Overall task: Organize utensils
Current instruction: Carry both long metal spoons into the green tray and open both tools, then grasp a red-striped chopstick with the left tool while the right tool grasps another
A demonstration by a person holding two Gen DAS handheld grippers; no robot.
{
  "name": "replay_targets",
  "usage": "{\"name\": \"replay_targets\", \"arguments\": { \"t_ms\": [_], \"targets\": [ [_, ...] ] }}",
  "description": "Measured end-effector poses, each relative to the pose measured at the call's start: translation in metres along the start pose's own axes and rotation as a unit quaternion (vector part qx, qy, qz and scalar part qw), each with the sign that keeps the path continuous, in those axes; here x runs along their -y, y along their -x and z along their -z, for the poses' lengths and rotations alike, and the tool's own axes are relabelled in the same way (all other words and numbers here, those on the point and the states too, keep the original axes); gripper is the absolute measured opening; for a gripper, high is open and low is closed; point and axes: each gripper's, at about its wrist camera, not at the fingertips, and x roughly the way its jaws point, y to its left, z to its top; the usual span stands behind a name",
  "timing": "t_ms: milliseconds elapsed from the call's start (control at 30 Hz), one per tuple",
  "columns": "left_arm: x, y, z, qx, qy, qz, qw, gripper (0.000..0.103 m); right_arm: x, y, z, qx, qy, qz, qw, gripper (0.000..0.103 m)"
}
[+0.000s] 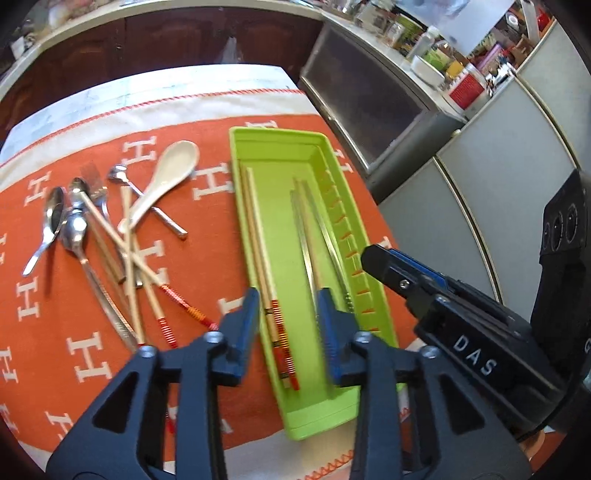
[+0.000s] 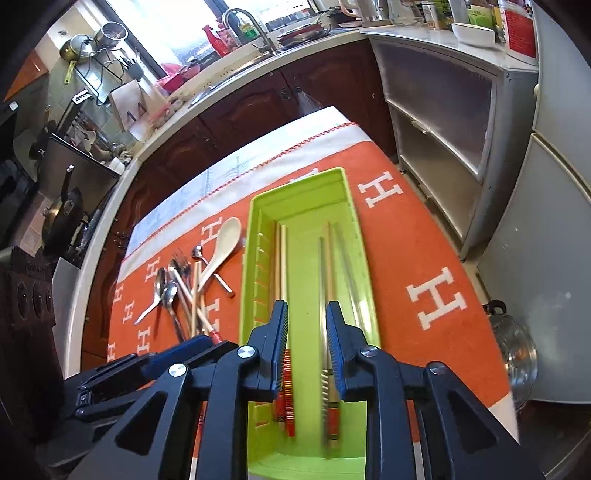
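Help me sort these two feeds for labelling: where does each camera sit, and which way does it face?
Left wrist: on the left tongs, looking down over the long green plastic tray; the right tongs show, open.
Right wrist: on the right tongs, looking down along the tray; the left tongs show.
Shared: tray, white ceramic spoon, orange cloth.

Home kitchen. A sink with faucet (image 2: 255, 27) is sitting in the counter (image 2: 207, 92) above dark wood cabinets (image 2: 236, 110); pots (image 2: 79, 50) are hanging left, jars and bottles (image 1: 417, 33) are crowding the side counter.
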Motion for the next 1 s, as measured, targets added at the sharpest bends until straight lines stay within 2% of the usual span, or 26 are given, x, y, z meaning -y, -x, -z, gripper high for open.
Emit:
{"name": "replay_targets", "arguments": {
  "t_ms": [67,333,533,600,733,800,967,1000],
  "targets": [
    [-0.010,0.007,0.002,0.011,0.004,-0.011,0.9999,0.043,-0.017,-0.002,0.008,0.001,0.003,-0.007,1.000,0.021],
    [-0.050,0.056,0.011,0.067,0.000,-0.062,0.9958,0.044,-0.072,-0.006,0.021,-0.009,0.069,-0.043,0.997,0.021],
    [-0.093,0.076,0.020,0.092,0.016,-0.076,0.9928,0.046,-0.114,-0.024,0.025,-0.033,0.110,-0.062,0.991,0.021],
    [-0.107,0.074,0.021,0.089,0.021,-0.081,0.9925,0.046,-0.125,-0.032,0.025,-0.039,0.124,-0.062,0.990,0.021],
    [-0.130,0.055,0.026,0.068,0.034,-0.050,0.9959,0.046,-0.147,-0.052,0.022,-0.051,0.151,-0.071,0.985,0.021],
    [-0.132,0.041,0.027,0.056,0.030,-0.037,0.9973,0.046,-0.154,-0.064,0.017,-0.056,0.159,-0.067,0.983,0.021],
    [-0.129,0.011,0.032,0.043,0.020,-0.037,0.9982,0.046,-0.154,-0.090,0.004,-0.073,0.148,-0.069,0.984,0.021],
    [-0.128,0.006,0.031,0.039,0.020,-0.036,0.9984,0.042,-0.154,-0.095,0.002,-0.077,0.145,-0.070,0.984,0.021]
  ]
}}
